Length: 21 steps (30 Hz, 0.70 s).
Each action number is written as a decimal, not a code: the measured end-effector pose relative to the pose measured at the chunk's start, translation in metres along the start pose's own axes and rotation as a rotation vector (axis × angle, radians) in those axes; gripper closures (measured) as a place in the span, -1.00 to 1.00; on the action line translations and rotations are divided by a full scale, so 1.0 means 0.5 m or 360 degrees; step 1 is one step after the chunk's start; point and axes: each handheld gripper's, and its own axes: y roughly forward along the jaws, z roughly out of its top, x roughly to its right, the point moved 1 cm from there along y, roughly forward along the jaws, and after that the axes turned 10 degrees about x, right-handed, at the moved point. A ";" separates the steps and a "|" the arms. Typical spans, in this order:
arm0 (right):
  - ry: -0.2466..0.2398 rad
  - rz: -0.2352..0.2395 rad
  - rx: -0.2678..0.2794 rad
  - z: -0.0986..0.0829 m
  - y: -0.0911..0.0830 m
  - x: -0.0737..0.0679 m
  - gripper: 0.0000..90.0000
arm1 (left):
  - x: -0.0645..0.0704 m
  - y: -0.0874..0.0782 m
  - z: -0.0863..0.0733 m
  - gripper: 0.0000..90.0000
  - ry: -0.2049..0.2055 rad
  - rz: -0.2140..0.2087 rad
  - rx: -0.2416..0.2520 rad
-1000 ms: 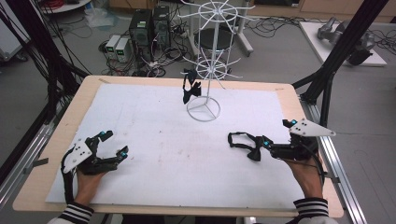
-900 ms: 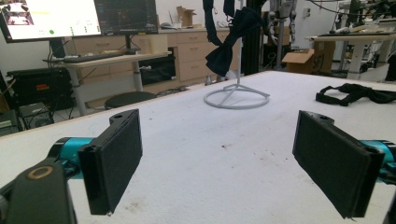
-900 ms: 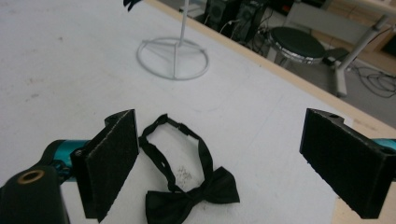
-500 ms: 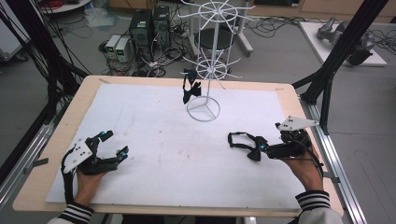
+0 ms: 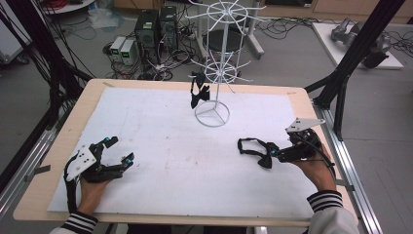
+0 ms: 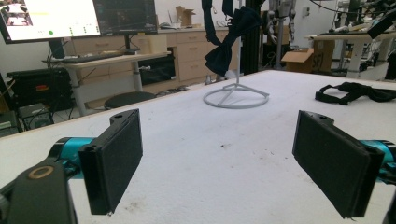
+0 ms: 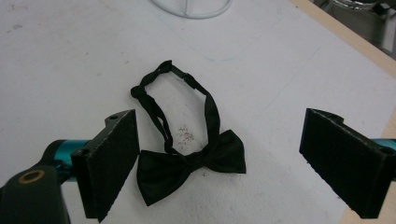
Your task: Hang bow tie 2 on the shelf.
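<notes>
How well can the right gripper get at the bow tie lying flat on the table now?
Probably yes. The right gripper hovers just above the bow tie with its jaws wide open. The knot lies between the jaws, and nothing stands in between on the white mat.

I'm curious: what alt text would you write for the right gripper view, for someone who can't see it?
A black fabric bow tie with its looped neck strap lies flat on a white table cover, between and just beyond the open right gripper with its two black padded jaws. The round base of a white wire stand shows at the top edge.
</notes>
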 end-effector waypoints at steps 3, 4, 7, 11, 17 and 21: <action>-0.0030 0.0008 -0.0041 0.000 0.009 0.000 -0.75 | 0.000 0.000 0.000 -0.64 0.0002 0.0001 0.0001; -0.0045 0.0011 -0.0064 -0.001 0.012 0.001 -0.75 | 0.000 0.000 0.000 -0.64 0.0001 0.0000 0.0001; -0.0101 0.0019 -0.0121 -0.003 0.021 0.003 -0.75 | 0.000 0.000 0.000 -0.64 0.0000 0.0002 0.0002; -0.0095 0.0029 -0.0173 -0.006 0.031 0.004 -0.75 | 0.000 0.000 0.000 -0.64 0.0001 -0.0001 -0.0001; -0.0072 0.0055 -0.0209 -0.009 0.040 0.006 -0.65 | 0.000 0.000 0.000 -0.63 0.0002 0.0002 0.0001; -0.0067 0.0074 -0.0261 -0.013 0.048 0.006 -0.64 | 0.000 0.000 0.000 -0.64 0.0002 0.0002 0.0001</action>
